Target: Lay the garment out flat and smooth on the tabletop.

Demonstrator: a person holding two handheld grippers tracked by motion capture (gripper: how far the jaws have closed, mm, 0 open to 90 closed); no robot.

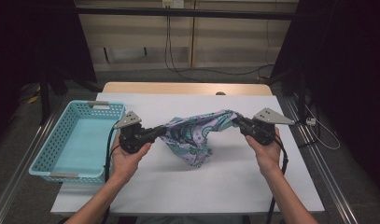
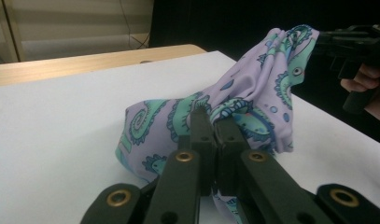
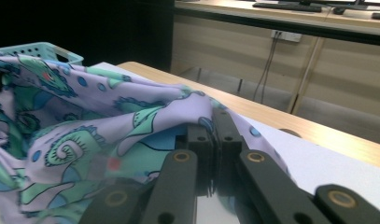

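A lilac cloth with teal and blue paisley print (image 1: 197,133) hangs above the white table top between my two grippers. My left gripper (image 1: 162,130) is shut on its left end, and my right gripper (image 1: 235,121) is shut on its right end. The middle of the cloth sags down toward the table. In the left gripper view the black jaws (image 2: 214,122) pinch a fold of the cloth (image 2: 253,102). Along the right gripper view the jaws (image 3: 214,122) are pressed together on the cloth's (image 3: 85,135) edge.
A light blue plastic basket (image 1: 75,140) stands at the table's left edge, with nothing inside. The white table top (image 1: 192,182) stretches toward the near edge. A wooden strip (image 1: 187,87) borders the far side. Dark curtains and cables stand beyond.
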